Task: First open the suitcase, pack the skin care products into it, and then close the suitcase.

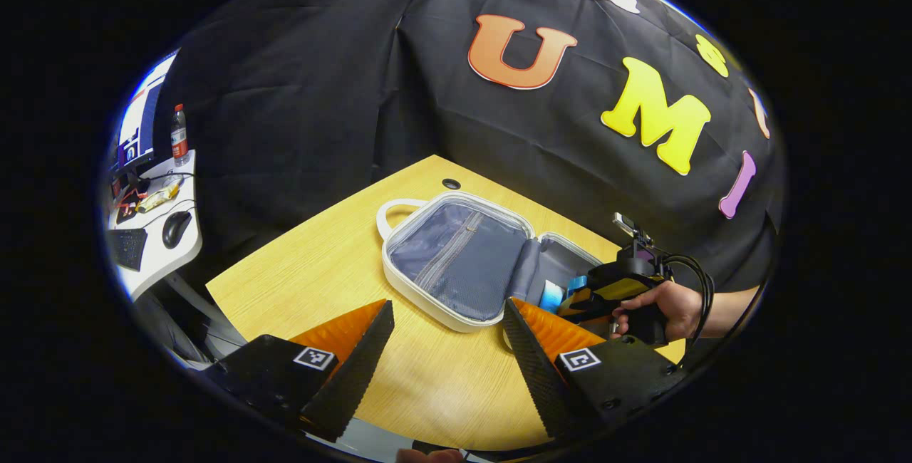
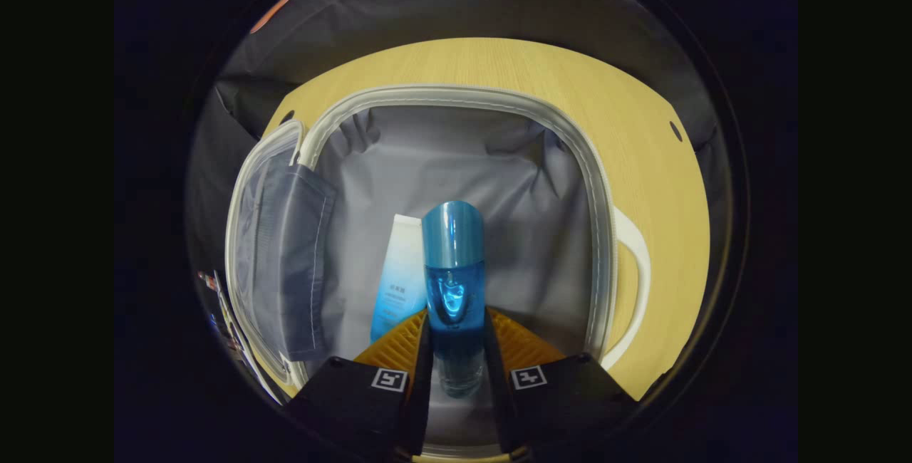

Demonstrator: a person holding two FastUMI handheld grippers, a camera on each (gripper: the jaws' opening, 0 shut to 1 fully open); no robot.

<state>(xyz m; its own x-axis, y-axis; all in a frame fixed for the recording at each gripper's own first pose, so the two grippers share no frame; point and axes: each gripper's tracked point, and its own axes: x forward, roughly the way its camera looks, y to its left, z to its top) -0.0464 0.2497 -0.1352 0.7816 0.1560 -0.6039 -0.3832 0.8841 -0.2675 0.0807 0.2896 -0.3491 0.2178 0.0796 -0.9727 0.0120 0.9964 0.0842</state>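
Right gripper (image 2: 457, 338): both fingers clamped on the blue bottle (image 2: 454, 285), one on each side of its body; bottle points forward along the fingers, cap end away from the camera, held over the open half of the suitcase (image 2: 499, 101)

White tube (image 2: 399, 274): lies on the grey lining just left of the bottle in the right gripper view; whether the two touch cannot be told

Suitcase: open and flat on the wooden table (image 1: 299, 263); pale zipped rim all round; lid half with a grey mesh pocket to the left of the packing half; a white handle (image 2: 636, 263) on the right rim in the right gripper view

Left gripper (image 1: 449, 338): jaws spread wide with nothing between them, held above the near table edge, short of the suitcase lid (image 1: 456, 256)

Right gripper seen from the left gripper view (image 1: 605, 292): a hand (image 1: 659, 310) wraps its grip, forearm reaching in from the right, cable looping behind; tool tilted down into the far half of the case, blue items visible at its tip

Surroundings: white side desk (image 1: 182, 238) far left, well apart from the table, carrying a keyboard (image 1: 128, 247), a mouse (image 1: 176, 228) and a drinks bottle (image 1: 179, 135); a dark round hole (image 1: 451, 184) in the tabletop beyond the lid
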